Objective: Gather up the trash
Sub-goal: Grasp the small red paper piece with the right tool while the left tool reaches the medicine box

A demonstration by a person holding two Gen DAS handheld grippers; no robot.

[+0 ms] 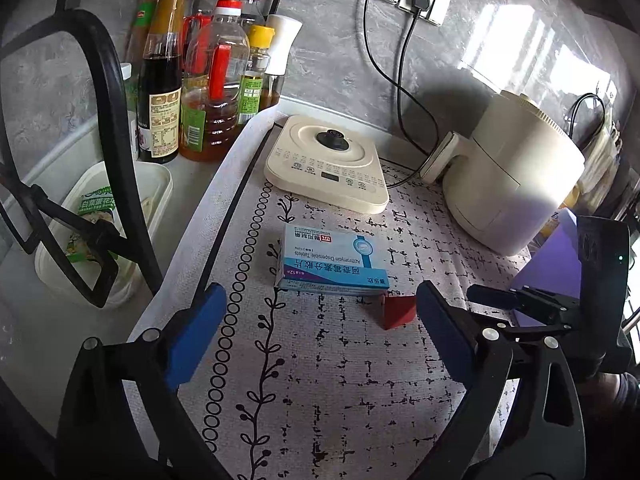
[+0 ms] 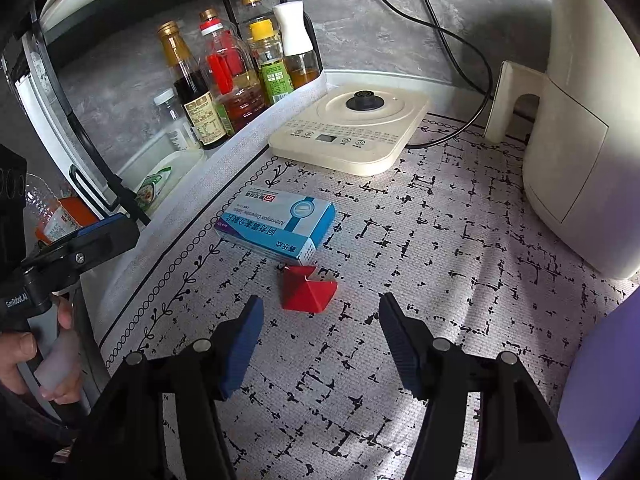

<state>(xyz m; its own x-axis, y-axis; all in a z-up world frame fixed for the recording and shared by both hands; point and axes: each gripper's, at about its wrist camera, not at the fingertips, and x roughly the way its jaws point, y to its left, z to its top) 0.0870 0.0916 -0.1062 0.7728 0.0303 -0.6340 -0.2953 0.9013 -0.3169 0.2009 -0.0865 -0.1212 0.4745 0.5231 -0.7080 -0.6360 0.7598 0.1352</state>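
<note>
A blue and white tablet box (image 1: 332, 258) lies flat on the patterned mat (image 1: 320, 380), and a small red folded paper (image 1: 398, 310) sits by its near right corner. My left gripper (image 1: 318, 292) hangs open just short of the box, with nothing between its blue pads. In the right wrist view the red paper (image 2: 306, 290) lies just beyond the fingertips of my right gripper (image 2: 320, 302), which is open and touches nothing. The tablet box (image 2: 276, 224) lies behind the paper. One of the right gripper's fingers (image 1: 494, 298) shows at the right of the left wrist view.
A cream cooker base (image 1: 326, 164) and a cream air fryer (image 1: 516, 172) stand behind the box, with black cables (image 1: 400, 80) running to wall sockets. Sauce and oil bottles (image 1: 212, 80) crowd the back left under a black rack (image 1: 108, 120). A white tub (image 1: 100, 232) holds a green packet. A purple surface (image 2: 600, 380) lies to the right.
</note>
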